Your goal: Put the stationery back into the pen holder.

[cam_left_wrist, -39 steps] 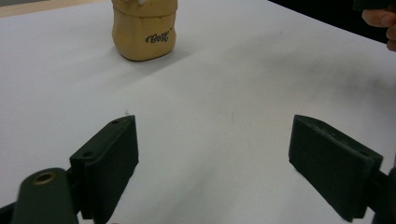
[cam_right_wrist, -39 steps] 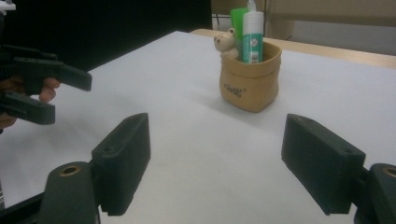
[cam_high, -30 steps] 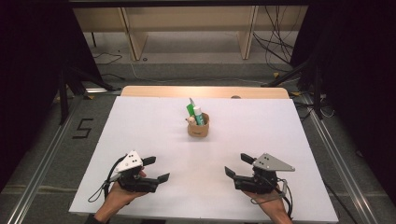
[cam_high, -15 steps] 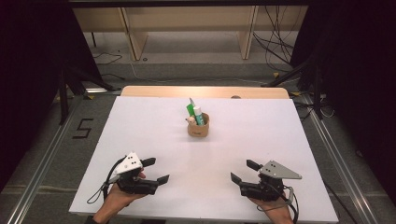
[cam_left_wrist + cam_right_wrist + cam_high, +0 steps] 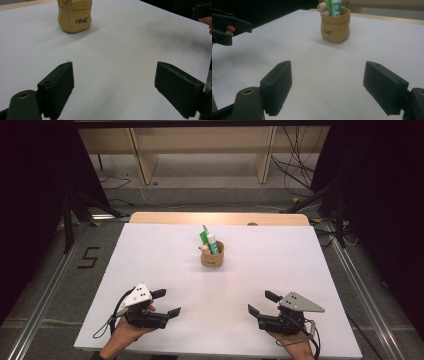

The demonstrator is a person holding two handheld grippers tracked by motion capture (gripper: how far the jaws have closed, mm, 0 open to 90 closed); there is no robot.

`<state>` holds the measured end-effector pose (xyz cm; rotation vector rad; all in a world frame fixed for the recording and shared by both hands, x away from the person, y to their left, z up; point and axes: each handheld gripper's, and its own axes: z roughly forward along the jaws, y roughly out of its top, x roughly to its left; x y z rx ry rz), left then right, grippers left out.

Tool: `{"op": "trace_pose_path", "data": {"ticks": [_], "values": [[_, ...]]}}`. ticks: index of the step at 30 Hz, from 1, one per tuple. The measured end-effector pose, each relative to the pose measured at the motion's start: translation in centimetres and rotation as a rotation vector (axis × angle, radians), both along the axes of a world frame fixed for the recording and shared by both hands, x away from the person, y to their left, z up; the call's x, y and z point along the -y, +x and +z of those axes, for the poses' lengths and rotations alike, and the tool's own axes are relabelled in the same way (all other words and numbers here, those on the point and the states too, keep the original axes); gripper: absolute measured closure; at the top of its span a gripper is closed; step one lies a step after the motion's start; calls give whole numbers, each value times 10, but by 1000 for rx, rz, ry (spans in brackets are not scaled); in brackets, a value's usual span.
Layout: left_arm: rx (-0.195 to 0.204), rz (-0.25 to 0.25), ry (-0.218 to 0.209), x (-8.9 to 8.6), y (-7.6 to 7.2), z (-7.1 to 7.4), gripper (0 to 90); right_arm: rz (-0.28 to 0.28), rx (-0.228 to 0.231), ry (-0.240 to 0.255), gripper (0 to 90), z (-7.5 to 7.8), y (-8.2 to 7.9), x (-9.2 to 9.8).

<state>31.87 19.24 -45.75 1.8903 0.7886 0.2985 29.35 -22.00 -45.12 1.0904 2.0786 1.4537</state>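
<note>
A small tan pot stands upright in the middle of the white table. It holds a green-and-white tube and a small pale figure. In the right gripper view the pot carries dark lettering, with the tube and the figure poking out. The left gripper view has the pot far ahead. My left gripper rests open near the front left edge. My right gripper rests open near the front right edge. Nothing lies between either pair of jaws.
A wooden strip runs along the table's far edge. Beyond it stand wooden shelf legs and loose cables on the floor. A "5" mark is on the floor at left.
My right gripper has slid a little to the right and toward the front edge. The left gripper and the pot have stayed put.
</note>
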Motion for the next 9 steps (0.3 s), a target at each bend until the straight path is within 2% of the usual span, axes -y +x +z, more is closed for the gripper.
{"op": "trace_pose_path", "data": {"ticks": [9], "values": [[-3, 1, -1, 0, 0, -1, 155, -3, -4, -4, 240, -1, 1, 1]]}}
